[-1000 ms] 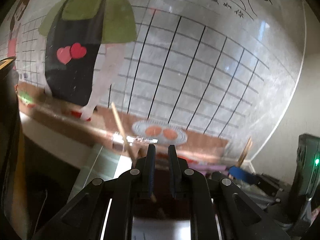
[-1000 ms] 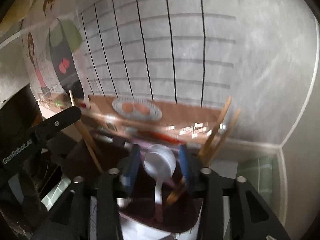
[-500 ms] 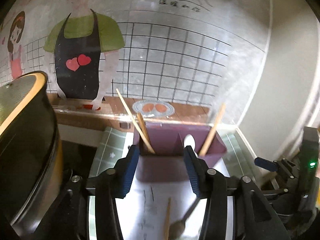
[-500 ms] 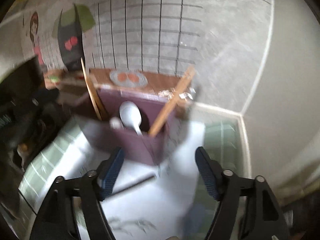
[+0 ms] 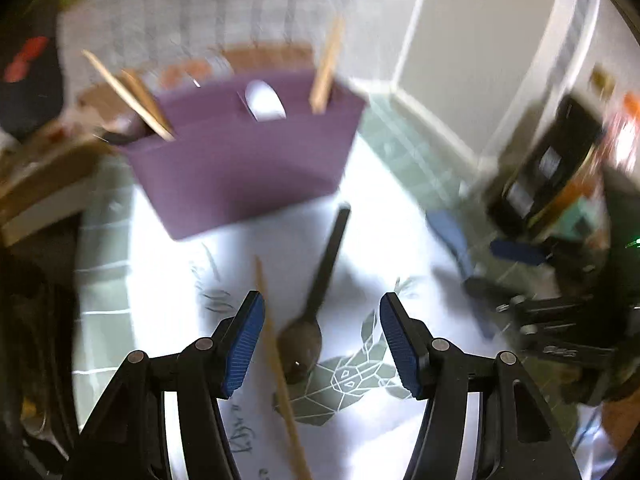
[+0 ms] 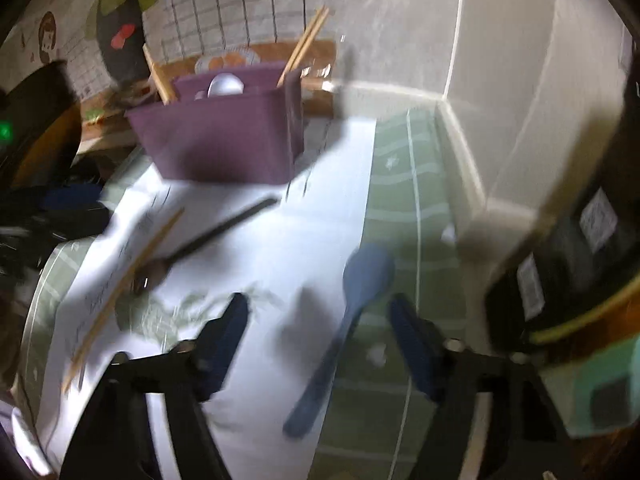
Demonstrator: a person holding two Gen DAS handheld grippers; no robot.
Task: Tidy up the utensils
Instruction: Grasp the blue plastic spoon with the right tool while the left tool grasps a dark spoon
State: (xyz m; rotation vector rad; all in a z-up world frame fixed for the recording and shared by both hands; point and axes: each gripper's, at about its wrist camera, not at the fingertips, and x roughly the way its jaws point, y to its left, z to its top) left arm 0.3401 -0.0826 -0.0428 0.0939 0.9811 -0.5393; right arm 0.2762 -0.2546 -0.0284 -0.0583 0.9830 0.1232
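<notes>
From the left wrist, the left hand-held gripper [image 5: 321, 340] hung over the white sheet [image 5: 384, 240] on the bench, jaws opening and gripping nothing. A dark spoon [image 5: 316, 312] and one chopstick [image 5: 276, 364] lay between its pads, touching neither. Behind stood the purple box [image 5: 244, 164], already holding chopsticks and a white spoon [image 5: 264, 100]. The two pieces lay so close that, in my judgement, a careless close could catch both or nudge the chopstick aside.

From the right wrist, the right hand-held gripper [image 6: 320, 340] pointed down at a blue spoon [image 6: 352, 300] lying half on the sheet, half on the green mat [image 6: 404, 240]. Its jaws were closing, the handle between them, the pads not yet on it. The picture was blurred; a fast pinch on that slim handle might, I thought, flip or skid the spoon.
</notes>
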